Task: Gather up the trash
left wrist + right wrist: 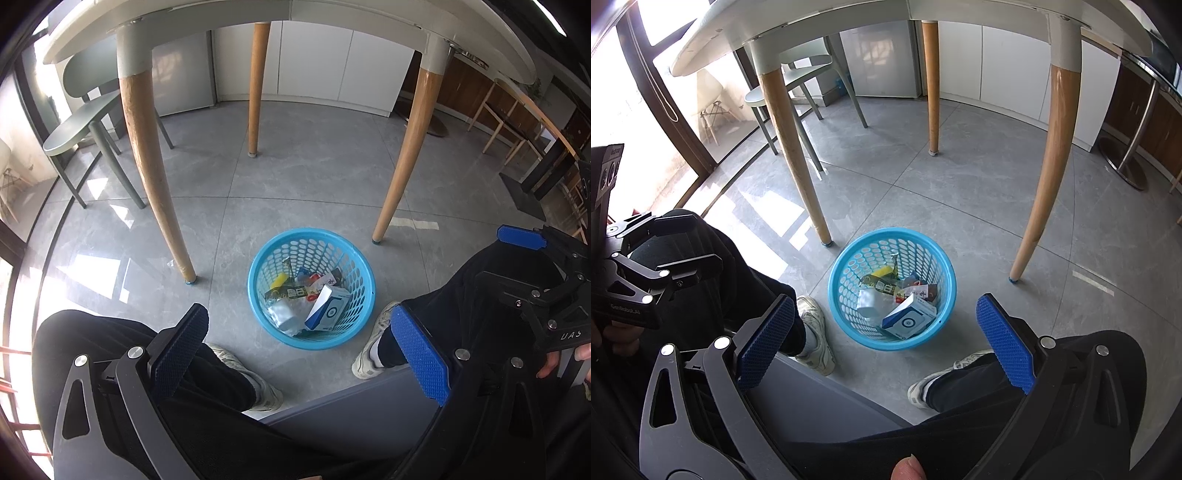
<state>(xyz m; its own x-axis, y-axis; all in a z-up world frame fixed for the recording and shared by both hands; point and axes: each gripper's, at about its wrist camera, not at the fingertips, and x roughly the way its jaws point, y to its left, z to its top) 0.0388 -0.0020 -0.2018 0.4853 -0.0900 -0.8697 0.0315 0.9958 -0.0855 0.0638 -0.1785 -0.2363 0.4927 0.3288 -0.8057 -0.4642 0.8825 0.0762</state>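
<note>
A blue perforated basket [364, 325] stands on the grey floor between the person's feet; it also shows in the right wrist view [838, 295]. It holds several pieces of trash: a blue-and-white box [328, 314] [910, 321], a clear crumpled bottle [286, 314], a white cup [868, 302], a yellow piece [279, 280] and wrappers. My left gripper [301, 350] is open and empty, held above the knees and the basket. My right gripper [886, 341] is open and empty at the same height. The right gripper also shows in the left wrist view [546, 288], and the left gripper in the right wrist view [653, 273].
A white table [258, 14] on wooden legs [155, 173] [406, 155] stands over the floor beyond the basket. A green chair [81, 122] stands at the left. White cabinets [317, 62] line the back wall. The person's white shoes [373, 343] [816, 332] flank the basket. A grey seat edge [812, 398] is below.
</note>
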